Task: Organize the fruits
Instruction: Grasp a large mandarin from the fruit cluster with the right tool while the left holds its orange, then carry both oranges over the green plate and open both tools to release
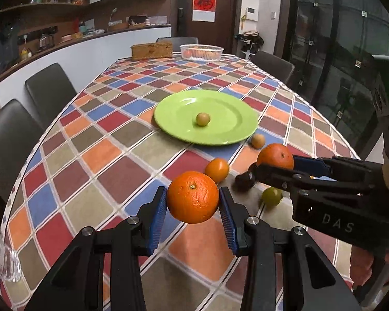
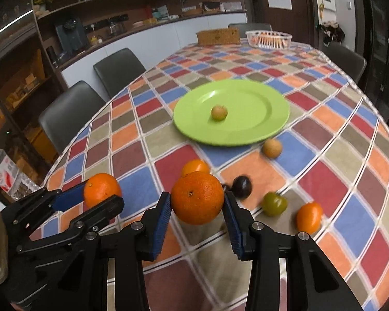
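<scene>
An orange (image 1: pixel 192 197) is gripped between the blue pads of the left tongs (image 1: pixel 193 202) and is held clear of the surface (image 1: pixel 101 155), over its near end. A second orange (image 2: pixel 197 197) is clamped in the same way by the right tongs (image 2: pixel 197 202), just to the right of the first. The green plate (image 1: pixel 206 116) lies near the middle of the surface with one small yellowish fruit (image 1: pixel 203 119) already on it.

The step in hand is judged to be the carrying of both oranges to the plate. It would be done well if the grip were kept steady and both fruits were lifted clear of the loose pieces between the tongs and the plate. They should be set down on bare parts of the plate, apart from the small fruit, so that nothing is knocked or set rolling. The pads should be released only once each orange rests on the plate.

From left to right, a small orange fruit (image 2: pixel 195 167), a dark fruit (image 2: pixel 242 187), a green fruit (image 2: pixel 274 204) and a pale round fruit (image 2: pixel 272 148) by the plate's near rim lie on the surface in both views. Only the right wrist view shows a further small orange fruit (image 2: pixel 309 217) towards the near right edge. Only the left wrist view shows a clear ribbed object (image 1: pixel 2 261) at the near left edge.
</scene>
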### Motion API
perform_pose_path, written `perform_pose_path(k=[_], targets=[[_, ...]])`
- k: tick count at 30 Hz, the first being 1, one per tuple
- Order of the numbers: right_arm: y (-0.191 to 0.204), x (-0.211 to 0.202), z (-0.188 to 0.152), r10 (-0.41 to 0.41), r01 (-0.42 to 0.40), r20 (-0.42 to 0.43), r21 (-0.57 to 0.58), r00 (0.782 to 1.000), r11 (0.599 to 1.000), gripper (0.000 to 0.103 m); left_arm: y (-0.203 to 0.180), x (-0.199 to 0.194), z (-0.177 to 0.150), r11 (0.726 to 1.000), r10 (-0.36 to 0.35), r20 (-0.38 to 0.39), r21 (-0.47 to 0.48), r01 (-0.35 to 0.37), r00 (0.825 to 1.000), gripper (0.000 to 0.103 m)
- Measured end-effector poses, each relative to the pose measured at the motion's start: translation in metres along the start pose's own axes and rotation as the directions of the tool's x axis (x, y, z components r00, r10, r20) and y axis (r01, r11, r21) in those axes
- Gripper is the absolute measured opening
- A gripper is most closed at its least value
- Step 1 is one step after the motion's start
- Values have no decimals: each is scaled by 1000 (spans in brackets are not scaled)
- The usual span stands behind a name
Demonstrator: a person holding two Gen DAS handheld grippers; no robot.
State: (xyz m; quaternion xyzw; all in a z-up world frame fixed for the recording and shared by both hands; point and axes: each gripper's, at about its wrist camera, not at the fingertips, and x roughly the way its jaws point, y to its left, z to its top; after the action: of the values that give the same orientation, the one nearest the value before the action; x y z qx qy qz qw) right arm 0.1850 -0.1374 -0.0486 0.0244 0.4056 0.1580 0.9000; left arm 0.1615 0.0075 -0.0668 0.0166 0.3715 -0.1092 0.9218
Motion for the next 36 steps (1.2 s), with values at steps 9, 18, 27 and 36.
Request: perform_pose_path(k=[9, 18, 27, 36], targets=[[-29, 5, 34, -36, 37, 20, -51, 999, 998, 42, -11, 22, 41, 998, -54, 22, 39, 53, 998, 40], [-53, 38, 75, -53, 51, -15, -95, 998, 994, 42, -13, 69, 84, 994, -93, -22, 47, 94, 995, 39], [-73, 78, 98, -40, 32, -83, -99, 996, 995, 42, -11, 121, 101, 994, -102, -121, 32, 107, 987, 39], [-83, 100, 100, -24, 16, -124, -70, 992, 997, 42, -6, 141, 104, 995, -94, -165, 15, 98, 982, 43]])
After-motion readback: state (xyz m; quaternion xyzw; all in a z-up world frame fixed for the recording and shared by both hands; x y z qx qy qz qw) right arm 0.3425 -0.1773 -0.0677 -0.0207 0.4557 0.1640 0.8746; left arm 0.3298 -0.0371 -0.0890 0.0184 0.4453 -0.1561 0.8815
